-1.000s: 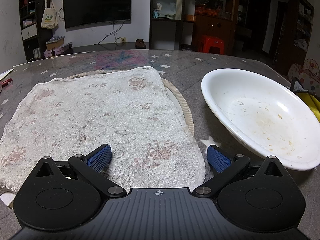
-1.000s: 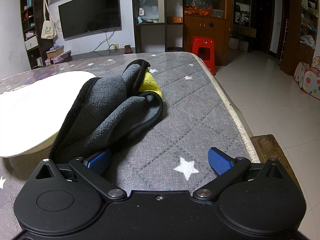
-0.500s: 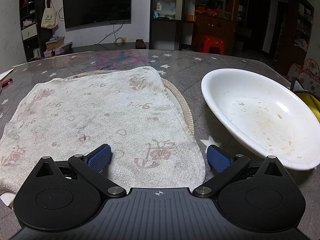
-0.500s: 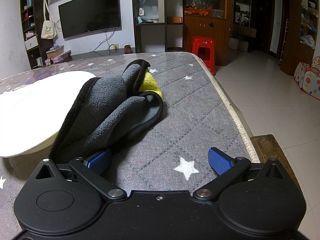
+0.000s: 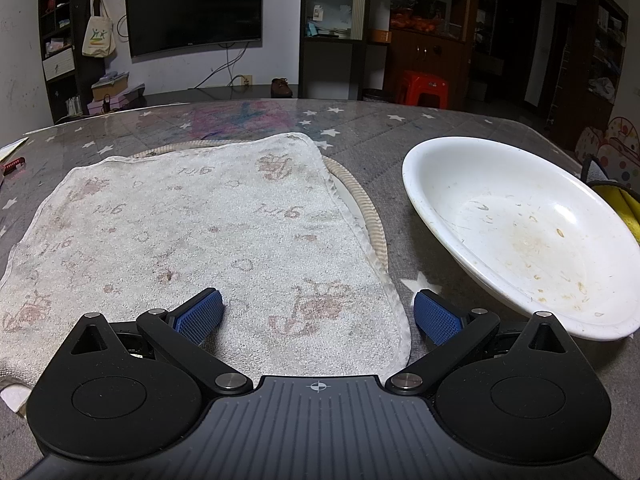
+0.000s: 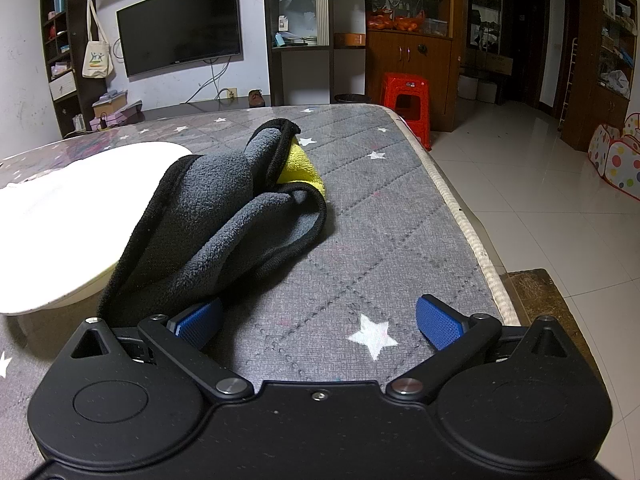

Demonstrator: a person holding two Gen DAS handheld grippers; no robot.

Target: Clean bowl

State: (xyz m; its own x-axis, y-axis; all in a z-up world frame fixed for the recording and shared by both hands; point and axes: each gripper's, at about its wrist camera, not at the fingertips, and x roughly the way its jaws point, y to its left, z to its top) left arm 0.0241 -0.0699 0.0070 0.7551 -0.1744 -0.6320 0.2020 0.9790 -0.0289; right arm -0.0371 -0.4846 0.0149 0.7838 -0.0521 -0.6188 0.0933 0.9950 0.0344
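A white bowl [image 5: 520,232] with dried food stains lies tilted on the grey star-patterned table, right of my left gripper [image 5: 318,314]. That gripper is open and empty, low over the near edge of a stained white towel [image 5: 200,236]. In the right wrist view the bowl [image 6: 60,220] is at the left, with a grey and yellow cloth [image 6: 228,216] bunched against its rim. My right gripper [image 6: 318,320] is open and empty, its left fingertip beside the cloth's near end.
A round woven mat [image 5: 364,208] lies under the towel. The table's right edge [image 6: 464,220] drops to a tiled floor. A red stool [image 6: 406,100] and cabinets stand beyond the far end. A red object [image 5: 12,166] lies at the far left.
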